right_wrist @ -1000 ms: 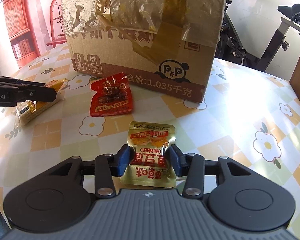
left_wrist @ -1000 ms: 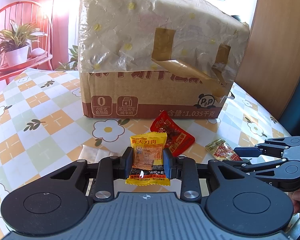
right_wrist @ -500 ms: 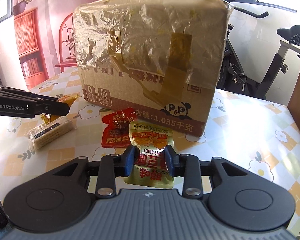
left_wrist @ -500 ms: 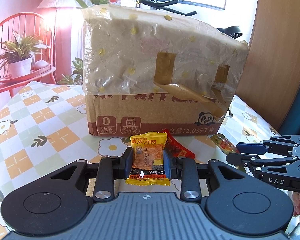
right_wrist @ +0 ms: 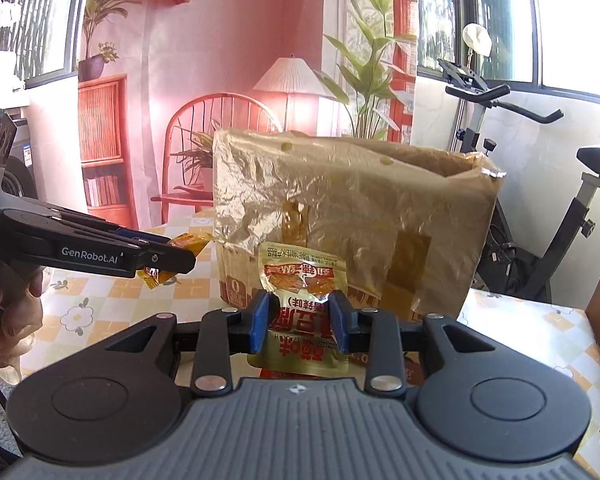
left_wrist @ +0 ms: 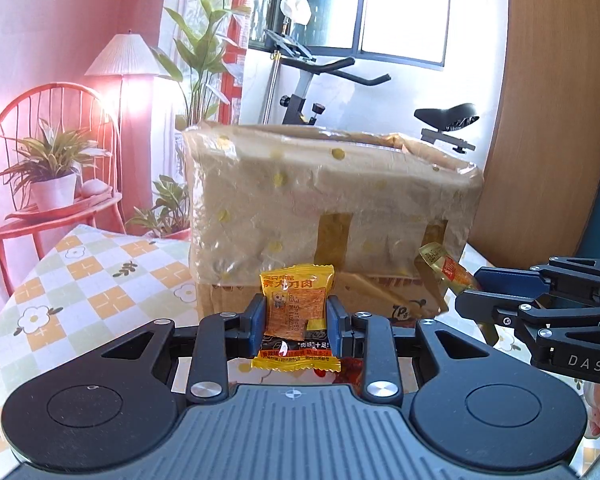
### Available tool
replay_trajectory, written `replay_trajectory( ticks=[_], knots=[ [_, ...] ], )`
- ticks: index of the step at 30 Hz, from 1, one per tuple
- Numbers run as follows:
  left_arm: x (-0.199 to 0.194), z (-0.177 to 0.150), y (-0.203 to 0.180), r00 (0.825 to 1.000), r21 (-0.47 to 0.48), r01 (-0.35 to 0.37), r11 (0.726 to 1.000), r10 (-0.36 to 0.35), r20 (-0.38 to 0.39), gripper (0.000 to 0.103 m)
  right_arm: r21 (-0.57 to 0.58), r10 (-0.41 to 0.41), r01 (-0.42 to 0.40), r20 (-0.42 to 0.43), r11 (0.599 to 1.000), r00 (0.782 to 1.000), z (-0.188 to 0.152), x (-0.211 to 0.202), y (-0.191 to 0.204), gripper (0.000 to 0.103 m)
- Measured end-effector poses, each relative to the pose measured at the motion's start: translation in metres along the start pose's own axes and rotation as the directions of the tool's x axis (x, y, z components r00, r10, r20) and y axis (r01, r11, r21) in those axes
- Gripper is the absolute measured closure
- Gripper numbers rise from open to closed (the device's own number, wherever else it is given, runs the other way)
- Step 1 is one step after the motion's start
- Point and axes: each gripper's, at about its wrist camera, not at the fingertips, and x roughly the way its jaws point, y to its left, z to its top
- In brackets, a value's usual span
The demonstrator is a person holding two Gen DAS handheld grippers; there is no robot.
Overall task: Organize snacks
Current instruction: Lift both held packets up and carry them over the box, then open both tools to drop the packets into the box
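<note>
My left gripper (left_wrist: 296, 320) is shut on a yellow snack packet (left_wrist: 294, 312) and holds it up in front of the cardboard box (left_wrist: 332, 216). My right gripper (right_wrist: 300, 320) is shut on a gold snack pouch (right_wrist: 300, 300) and holds it up near the same box (right_wrist: 360, 216). In the left wrist view the right gripper (left_wrist: 470, 290) shows at right with the gold pouch (left_wrist: 444, 268) in it. In the right wrist view the left gripper (right_wrist: 180, 252) shows at left with the yellow packet (right_wrist: 184, 242). The box is wrapped in crinkled film and tape, its top open.
The box stands on a table with a flower-check cloth (left_wrist: 100, 280). A red snack pouch (left_wrist: 348, 372) lies on the table below the grippers, mostly hidden. Behind stand a red chair with a potted plant (left_wrist: 52, 176), a lamp (left_wrist: 120, 56) and an exercise bike (left_wrist: 340, 92).
Both grippers have risen with their packets, from table level to near the box's upper half. The table snacks have dropped out of sight below.
</note>
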Motion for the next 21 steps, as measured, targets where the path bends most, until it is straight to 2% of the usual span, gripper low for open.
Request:
replay_trajectory(
  ticks=[6,11,16,21],
  knots=[
    [-0.002,0.047,-0.003,0.994,0.035,0.007,0.999,-0.011,0.11,0.07,-0.02,-0.01,0.012,0.107,1.0,0.994,0.042,-0.003,-0.009,0.069],
    [0.02,0.096,-0.007,0.985,0.046,0.019,0.999,-0.026,0.173,0.07,-0.036,-0.038,0.044,0.162,0.998,0.986,0.083,0.02,-0.029,0.068],
    [0.067,0.137,-0.011,0.988,0.078,0.013,0.997,-0.024,0.15,0.07,-0.025,-0.054,0.057,0.122,0.998,0.991,0.115,0.077,-0.058,0.068],
    [0.122,0.15,-0.005,0.998,0.035,-0.028,0.999,0.027,0.053,0.069,0.071,-0.088,0.089,-0.016,0.993,0.996,0.123,0.132,-0.085,0.066]
  ],
)
